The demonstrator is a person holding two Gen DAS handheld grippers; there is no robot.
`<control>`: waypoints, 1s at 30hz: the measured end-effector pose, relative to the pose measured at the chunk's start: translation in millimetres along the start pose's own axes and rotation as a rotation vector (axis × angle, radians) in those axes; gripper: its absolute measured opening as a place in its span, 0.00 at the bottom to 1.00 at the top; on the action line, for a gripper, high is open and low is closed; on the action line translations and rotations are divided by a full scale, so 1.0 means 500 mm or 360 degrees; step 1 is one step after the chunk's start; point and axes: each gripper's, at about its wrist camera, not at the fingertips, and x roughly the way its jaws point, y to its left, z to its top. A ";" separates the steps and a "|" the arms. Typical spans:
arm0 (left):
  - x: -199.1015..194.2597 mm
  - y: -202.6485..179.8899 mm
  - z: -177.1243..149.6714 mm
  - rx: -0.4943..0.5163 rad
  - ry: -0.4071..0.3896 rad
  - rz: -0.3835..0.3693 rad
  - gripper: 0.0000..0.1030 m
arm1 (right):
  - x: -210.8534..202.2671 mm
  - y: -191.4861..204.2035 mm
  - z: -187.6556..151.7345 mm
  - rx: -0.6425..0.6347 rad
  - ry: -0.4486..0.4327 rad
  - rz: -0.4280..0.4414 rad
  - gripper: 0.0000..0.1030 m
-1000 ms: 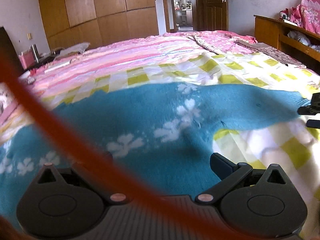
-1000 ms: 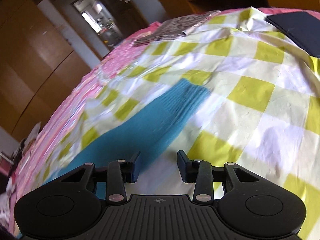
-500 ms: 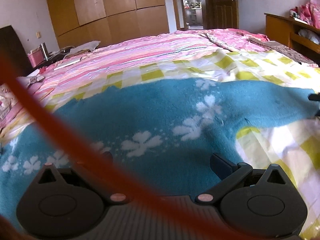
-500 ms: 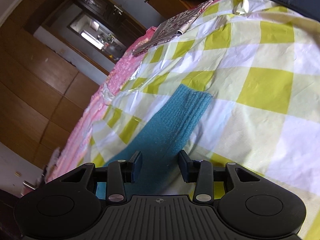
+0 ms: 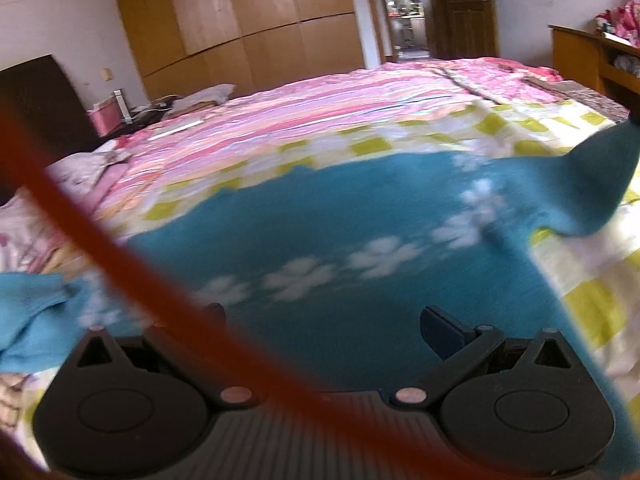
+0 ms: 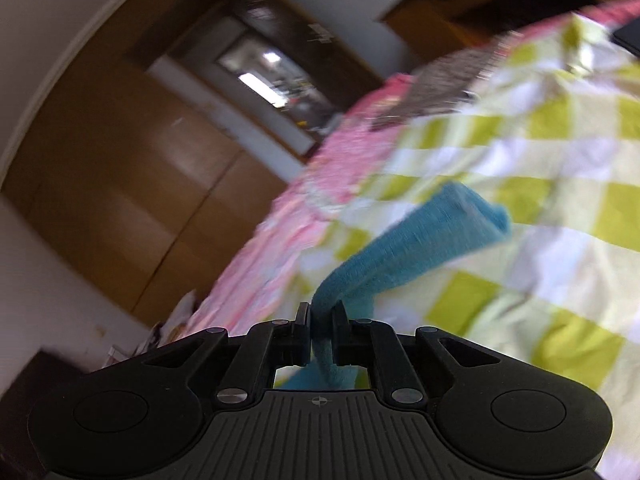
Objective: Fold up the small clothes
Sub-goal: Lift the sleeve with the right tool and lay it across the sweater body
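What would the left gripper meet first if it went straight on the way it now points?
Most likely the teal sweater: the left gripper points down over its flowered front, nothing shows between them. Depth is hard to judge.

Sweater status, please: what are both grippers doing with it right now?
Right gripper closing on sleeve, sleeve raised off bed. Left gripper open over sweater. Orange cable crossing left view.
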 end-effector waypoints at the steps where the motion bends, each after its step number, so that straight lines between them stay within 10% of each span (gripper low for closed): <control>1: -0.006 0.026 -0.009 -0.0018 -0.0001 0.0024 1.00 | -0.003 0.019 -0.010 -0.0024 0.0017 0.0028 0.10; 12: -0.042 0.285 -0.126 -0.0205 0.0076 0.0218 1.00 | 0.035 0.274 -0.176 -0.0378 0.0273 0.0158 0.10; 30: -0.022 0.432 -0.181 -0.0487 0.0053 0.0062 1.00 | 0.166 0.560 -0.568 -0.1009 0.0663 0.0127 0.10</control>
